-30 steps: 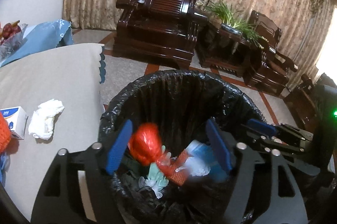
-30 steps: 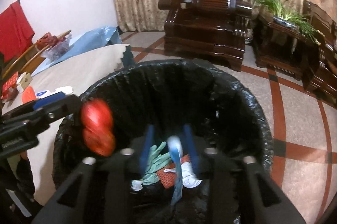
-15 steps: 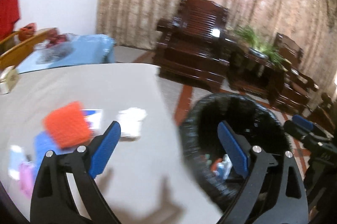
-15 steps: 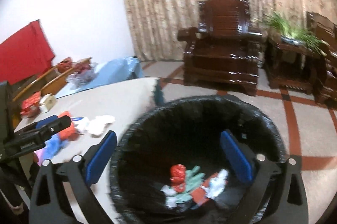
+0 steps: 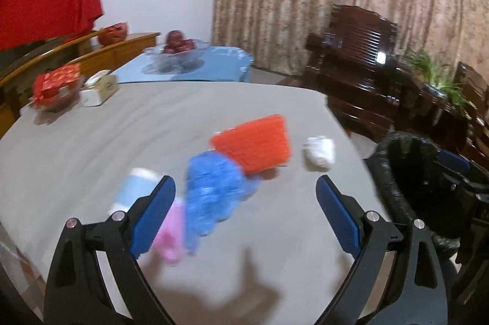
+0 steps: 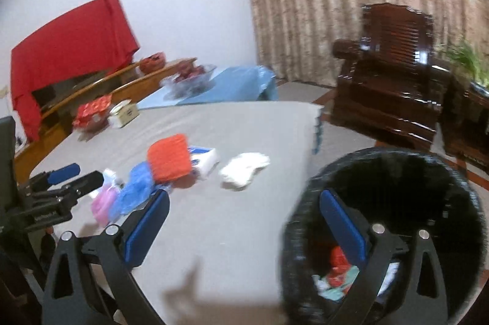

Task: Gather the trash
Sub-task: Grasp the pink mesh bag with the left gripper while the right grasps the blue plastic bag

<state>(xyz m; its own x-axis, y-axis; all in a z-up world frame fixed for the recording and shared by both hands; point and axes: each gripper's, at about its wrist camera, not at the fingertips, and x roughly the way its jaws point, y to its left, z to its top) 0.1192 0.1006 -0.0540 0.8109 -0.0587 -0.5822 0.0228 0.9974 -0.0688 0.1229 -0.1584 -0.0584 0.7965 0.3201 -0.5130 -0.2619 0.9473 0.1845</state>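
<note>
My left gripper (image 5: 244,215) is open and empty over the grey table (image 5: 91,141). Just ahead of it lie a blue plastic bag (image 5: 211,193), a pink wrapper (image 5: 171,236), a pale blue cup (image 5: 134,190), an orange mesh sponge (image 5: 253,141) and a crumpled white tissue (image 5: 319,152). My right gripper (image 6: 244,221) is also open and empty, straddling the table edge and the black-lined trash bin (image 6: 397,169). Red and green trash (image 6: 337,267) lies inside the bin. The same sponge (image 6: 169,157), tissue (image 6: 244,167) and a white box (image 6: 204,160) show in the right wrist view.
At the table's far left stand a tissue box (image 5: 99,88) and a red packet in a dish (image 5: 56,83). A glass fruit bowl (image 5: 177,53) sits on a blue cloth behind. Dark wooden armchairs (image 5: 363,65) and a plant (image 5: 440,80) stand beyond the bin.
Both grippers dropped their trash into the bin, opened wide and swung left from over the bin toward the table. The red ball and blue wrapper now lie in the bin.
</note>
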